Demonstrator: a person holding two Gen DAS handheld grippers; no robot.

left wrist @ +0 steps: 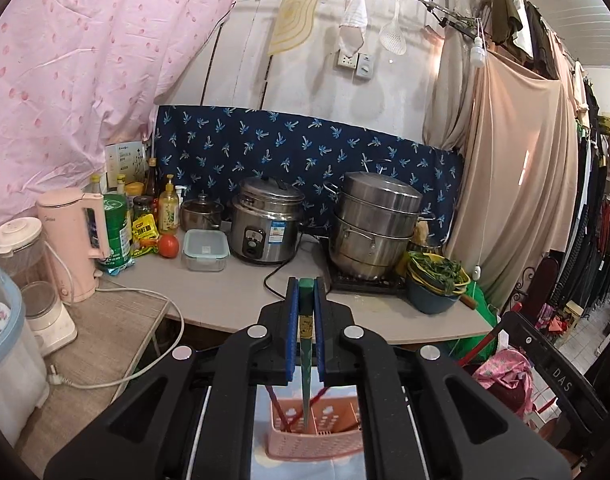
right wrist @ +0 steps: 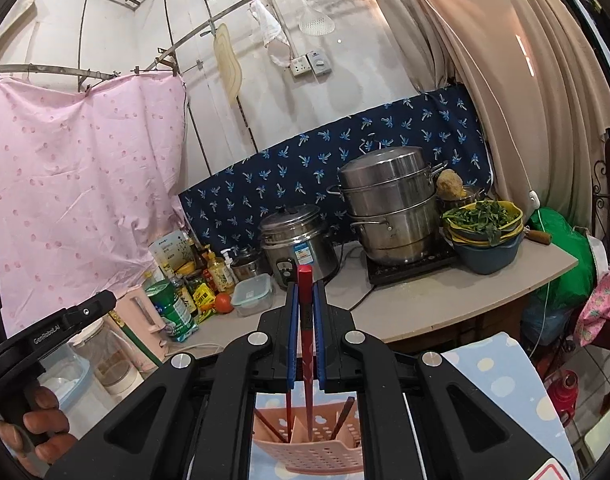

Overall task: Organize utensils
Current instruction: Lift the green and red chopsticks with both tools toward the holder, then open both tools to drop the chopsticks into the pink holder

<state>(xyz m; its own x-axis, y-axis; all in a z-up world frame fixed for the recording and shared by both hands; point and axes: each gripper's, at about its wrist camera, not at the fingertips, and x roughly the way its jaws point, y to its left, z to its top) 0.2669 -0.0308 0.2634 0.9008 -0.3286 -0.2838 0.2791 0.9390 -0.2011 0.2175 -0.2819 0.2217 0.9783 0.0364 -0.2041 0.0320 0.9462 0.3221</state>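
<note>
Each tongs grips one chopstick (left wrist: 305, 320) above one pink holder (right wrist: 309, 450)

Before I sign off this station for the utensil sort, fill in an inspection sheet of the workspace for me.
Surface: grey counter, crowded along the wall.
Job's things: pink holder with chopsticks below both grippers; green chopstick; red chopstick.
Clutter: rice cooker, steamer pot, bowl of greens, tomato, bottles.
Grippers: left gripper jaws shut on green chopstick; right gripper shut on red chopstick.
Cables: white cord; black cord.
Surroundings: pink sheet, hanging clothes.
</note>
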